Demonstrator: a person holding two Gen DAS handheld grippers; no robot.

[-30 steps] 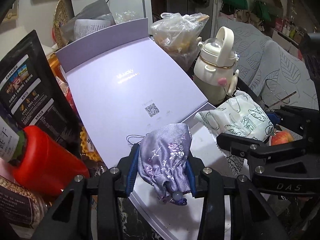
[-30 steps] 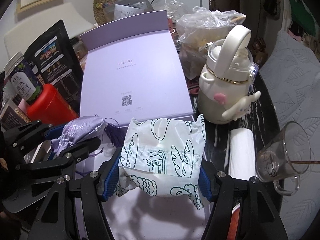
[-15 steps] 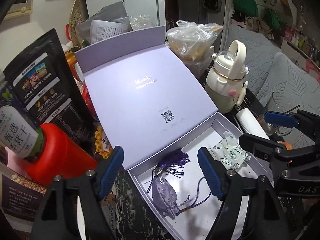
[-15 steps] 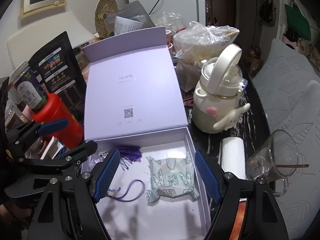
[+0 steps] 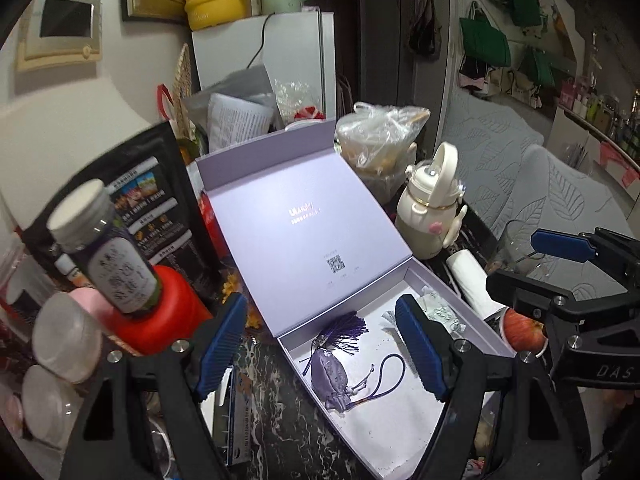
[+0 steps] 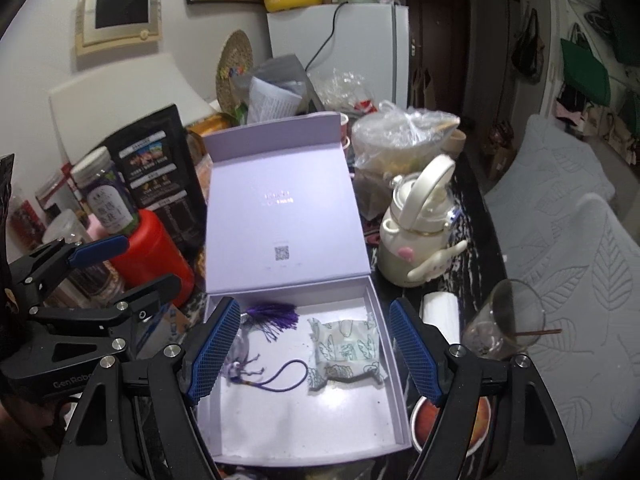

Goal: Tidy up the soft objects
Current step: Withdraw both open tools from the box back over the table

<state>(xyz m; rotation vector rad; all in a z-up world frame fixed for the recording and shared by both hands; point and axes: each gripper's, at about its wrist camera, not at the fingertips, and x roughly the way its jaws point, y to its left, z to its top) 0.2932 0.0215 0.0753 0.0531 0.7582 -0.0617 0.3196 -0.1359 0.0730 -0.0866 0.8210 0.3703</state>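
Note:
An open lavender box (image 6: 300, 428) (image 5: 384, 432) lies on the dark table with its lid standing back. Inside at the left lies a purple sachet pouch (image 5: 330, 376) (image 6: 240, 344) with a tassel (image 6: 272, 316) and a cord. To its right lies a patterned tissue pack (image 6: 344, 352) (image 5: 436, 312). My left gripper (image 5: 320, 344) (image 6: 132, 264) hangs open above the box's left side with nothing between its fingers. Over the box's front, my right gripper (image 6: 312, 348) (image 5: 532, 268) is also open and holds nothing. Each gripper's finger hides part of one item.
Left of the box stand a red canister (image 6: 156, 256) with a jar on top and a black snack bag (image 6: 160, 168). To the right are a cream kettle-shaped bottle (image 6: 416, 236), a white roll (image 6: 440, 312), a glass cup (image 6: 508, 320) and an apple (image 5: 520, 328). A grey sofa lies beyond.
The left gripper let go of the pouch and the right let go of the tissue pack; both now lie in the box. Both grippers have risen and pulled back.

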